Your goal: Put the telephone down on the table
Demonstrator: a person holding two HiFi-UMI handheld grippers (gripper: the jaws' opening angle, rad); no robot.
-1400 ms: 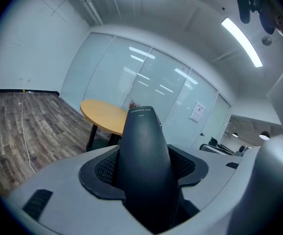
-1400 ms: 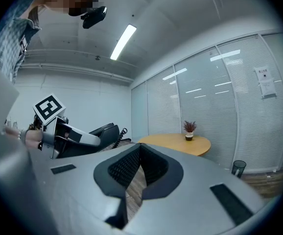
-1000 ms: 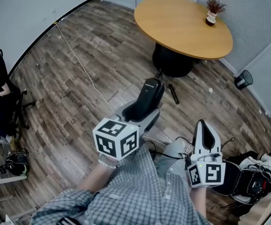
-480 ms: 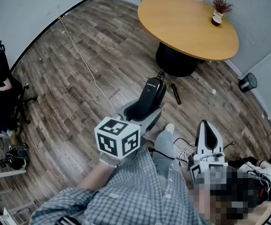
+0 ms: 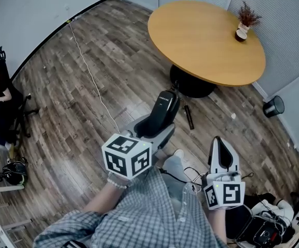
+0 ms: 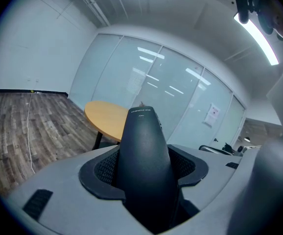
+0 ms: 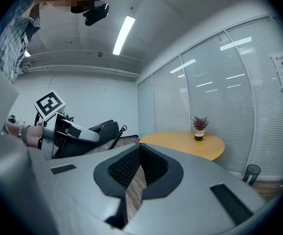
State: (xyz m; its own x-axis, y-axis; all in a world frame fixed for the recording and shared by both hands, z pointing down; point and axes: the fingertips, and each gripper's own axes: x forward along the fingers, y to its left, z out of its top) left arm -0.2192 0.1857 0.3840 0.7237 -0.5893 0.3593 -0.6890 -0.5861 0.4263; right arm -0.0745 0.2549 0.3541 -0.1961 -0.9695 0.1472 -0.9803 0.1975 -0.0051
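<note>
In the head view, the left gripper (image 5: pixel 156 124) has its grey jaws spread wide and clamped on the telephone (image 5: pixel 163 109), a smooth black handset jutting past the tips, above the wood-plank floor (image 5: pixel 61 112). Ahead of it, well apart, stands the round table (image 5: pixel 201 45), tan-topped on a dark base. At its far edge a small pot (image 5: pixel 240 34) holds a dry sprig (image 5: pixel 249 17). The right gripper (image 5: pixel 221 148) hangs just beside the left one. Beyond it is a black bin (image 5: pixel 273 106), and what is inside it I cannot tell.

In the left gripper view, ribbed black pads (image 6: pixel 106 166) hug the telephone's rounded sides, with the table straight ahead.

In the right gripper view, its pads meet at the tips with nothing between them. To its left is the left gripper, with a coiled cord (image 7: pixel 116 135) beside it.
</note>
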